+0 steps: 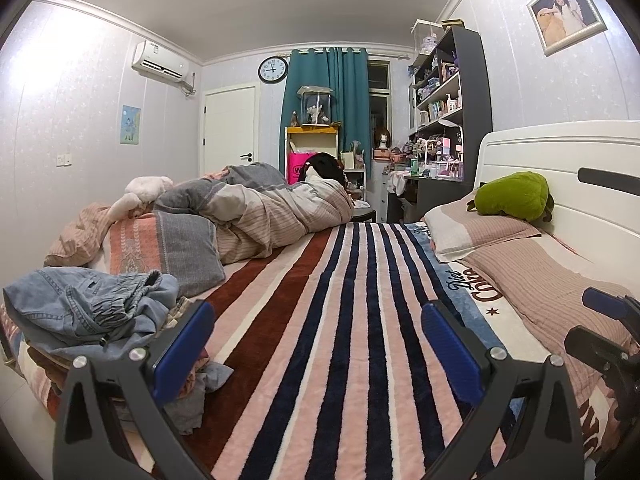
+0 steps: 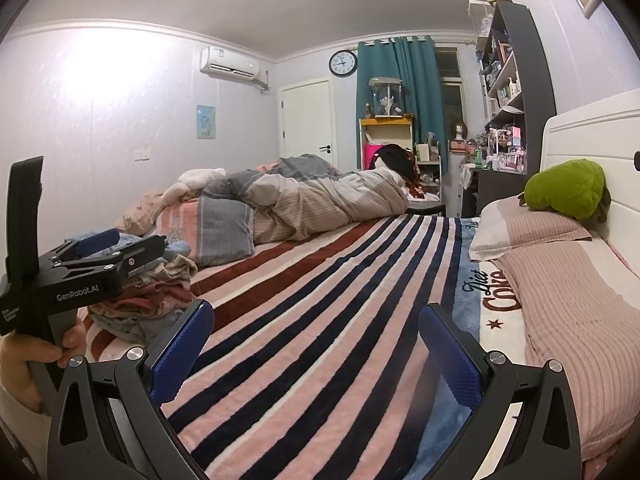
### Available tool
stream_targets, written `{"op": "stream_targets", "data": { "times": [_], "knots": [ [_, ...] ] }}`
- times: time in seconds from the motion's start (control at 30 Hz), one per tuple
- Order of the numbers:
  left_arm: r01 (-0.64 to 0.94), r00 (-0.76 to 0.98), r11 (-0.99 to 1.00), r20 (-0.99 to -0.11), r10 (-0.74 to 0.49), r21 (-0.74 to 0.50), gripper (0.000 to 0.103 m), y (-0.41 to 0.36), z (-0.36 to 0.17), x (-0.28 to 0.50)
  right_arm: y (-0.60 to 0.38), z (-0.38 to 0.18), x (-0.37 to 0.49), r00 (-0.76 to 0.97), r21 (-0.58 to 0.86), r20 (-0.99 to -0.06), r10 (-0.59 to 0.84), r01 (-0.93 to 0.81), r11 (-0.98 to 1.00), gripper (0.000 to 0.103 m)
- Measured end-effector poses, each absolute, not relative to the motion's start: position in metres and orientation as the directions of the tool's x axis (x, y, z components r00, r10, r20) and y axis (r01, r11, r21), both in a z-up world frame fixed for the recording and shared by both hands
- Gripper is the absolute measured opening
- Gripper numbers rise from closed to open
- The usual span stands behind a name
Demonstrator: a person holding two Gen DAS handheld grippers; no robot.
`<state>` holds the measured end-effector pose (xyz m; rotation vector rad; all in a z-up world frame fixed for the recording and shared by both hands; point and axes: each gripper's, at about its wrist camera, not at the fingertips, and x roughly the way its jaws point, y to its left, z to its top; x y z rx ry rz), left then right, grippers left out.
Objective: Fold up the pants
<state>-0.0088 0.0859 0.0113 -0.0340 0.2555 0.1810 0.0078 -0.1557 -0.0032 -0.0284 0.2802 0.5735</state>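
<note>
A crumpled pair of light blue denim pants (image 1: 88, 304) lies on top of a pile of clothes (image 2: 148, 296) at the left edge of the striped blanket (image 1: 328, 320). My left gripper (image 1: 316, 340) is open and empty, held above the blanket to the right of the pile. It also shows in the right wrist view (image 2: 104, 248), in front of the pile. My right gripper (image 2: 316, 344) is open and empty above the blanket, further right. Part of it shows at the right edge of the left wrist view (image 1: 608, 320).
A bunched duvet (image 1: 260, 212) and cushion (image 1: 176, 248) lie across the far side of the bed. Pillows (image 1: 480, 232) and a green plush toy (image 1: 512, 194) sit by the white headboard (image 1: 560, 152) on the right. A cluttered shelf and desk (image 1: 444, 120) stand beyond.
</note>
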Motion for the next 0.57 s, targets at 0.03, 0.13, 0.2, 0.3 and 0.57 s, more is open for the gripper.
{"op": "stream_targets", "data": {
  "times": [0.03, 0.13, 0.2, 0.3, 0.57],
  "knots": [
    [-0.182, 0.952, 0.983, -0.254, 0.173, -0.01, 0.102, 0.0852, 0.0115, -0.0086, -0.1555, -0.0031, 0.0085, 0.803, 0.051, -0.269, 0.532, -0.54, 0.84, 0.102],
    [-0.179, 0.952, 0.984, -0.253, 0.171, -0.01, 0.102, 0.0841, 0.0118, -0.0084, -0.1559, -0.0029, 0.0086, 0.804, 0.054, -0.269, 0.531, -0.537, 0.842, 0.102],
    [-0.177, 0.953, 0.984, -0.252, 0.169, -0.009, 0.102, 0.0825, 0.0124, -0.0079, -0.1564, -0.0029, 0.0087, 0.804, 0.055, -0.269, 0.53, -0.537, 0.842, 0.102],
    [-0.177, 0.953, 0.984, -0.25, 0.17, -0.009, 0.102, 0.081, 0.0128, -0.0079, -0.1576, -0.0037, 0.0077, 0.805, 0.06, -0.27, 0.529, -0.534, 0.843, 0.102],
    [-0.17, 0.955, 0.985, -0.248, 0.162, -0.01, 0.102, 0.0792, 0.0135, -0.0076, -0.1604, -0.0044, 0.0073, 0.806, 0.064, -0.269, 0.527, -0.531, 0.845, 0.102]
  ]
}}
